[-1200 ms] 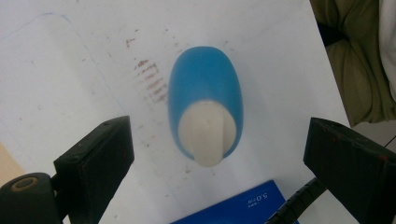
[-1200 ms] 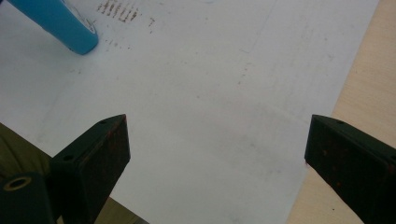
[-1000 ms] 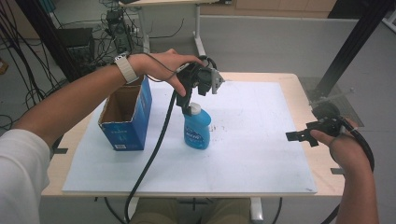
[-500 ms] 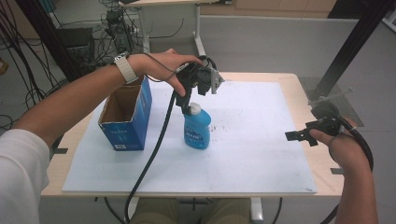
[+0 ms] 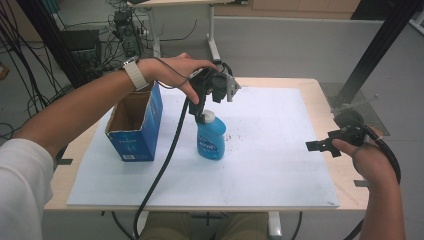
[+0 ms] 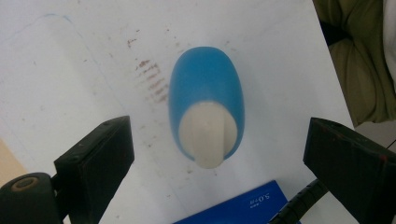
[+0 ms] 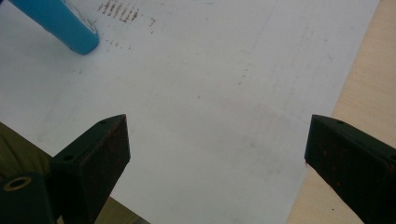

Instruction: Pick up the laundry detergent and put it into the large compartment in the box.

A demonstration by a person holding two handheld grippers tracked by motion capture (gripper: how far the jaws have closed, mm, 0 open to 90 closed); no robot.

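A blue bottle (image 5: 211,140) with a white cap stands upright on the white sheet (image 5: 265,150) near the table's middle. My left gripper (image 5: 204,111) hovers straight above it, pointing down, jaws open and clear of the cap. From above, in the left gripper view, the bottle (image 6: 208,100) sits between the two wide-apart jaws of the left gripper (image 6: 219,158). My right gripper (image 5: 320,146) is held at the table's right side, open and holding nothing. In the right gripper view, the right gripper (image 7: 217,154) looks over bare sheet, with the bottle's base (image 7: 65,21) at the top left.
An open blue cardboard box (image 5: 136,122) stands to the left of the bottle on the sheet; its corner (image 6: 233,207) shows in the left gripper view. The left gripper's cable (image 5: 160,170) hangs down over the table's front edge. Bare wooden table edge (image 7: 359,93) lies to the right.
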